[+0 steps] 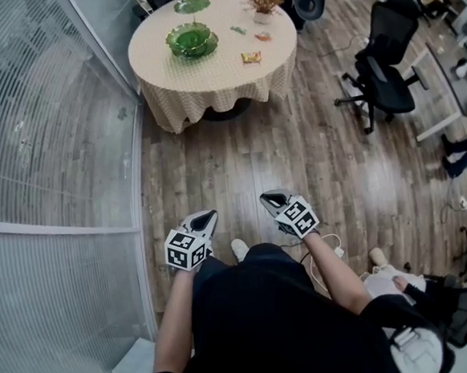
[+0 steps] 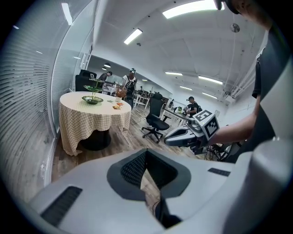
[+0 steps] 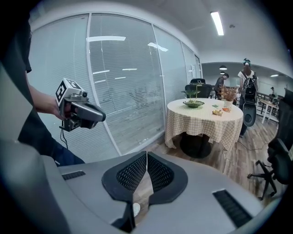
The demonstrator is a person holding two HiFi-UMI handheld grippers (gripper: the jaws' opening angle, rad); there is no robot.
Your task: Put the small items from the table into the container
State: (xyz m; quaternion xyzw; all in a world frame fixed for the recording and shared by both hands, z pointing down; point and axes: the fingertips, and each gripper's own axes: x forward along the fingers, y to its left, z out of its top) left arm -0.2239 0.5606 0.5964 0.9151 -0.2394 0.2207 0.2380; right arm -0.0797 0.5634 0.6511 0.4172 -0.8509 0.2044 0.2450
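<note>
A round table point(image 1: 209, 83) with a checked cloth stands far ahead across the wood floor. On it sit a green glass bowl point(image 1: 192, 40), a green plate point(image 1: 192, 4), a snack packet point(image 1: 251, 57) and two more small items point(image 1: 263, 36). The table point(image 2: 91, 114) and its green dish point(image 3: 193, 103) also show small in both gripper views. My left gripper point(image 1: 209, 216) and right gripper point(image 1: 268, 197) hang side by side over the floor, far short of the table. Each has its pads point(image 2: 137, 167) point(image 3: 137, 171) together with nothing between them.
A glass wall with blinds point(image 1: 46, 156) runs along the left. A potted plant point(image 1: 265, 0) stands on the table's far side. A black office chair point(image 1: 385, 65) and a desk point(image 1: 435, 93) are at the right. A person point(image 1: 402, 289) sits low at bottom right.
</note>
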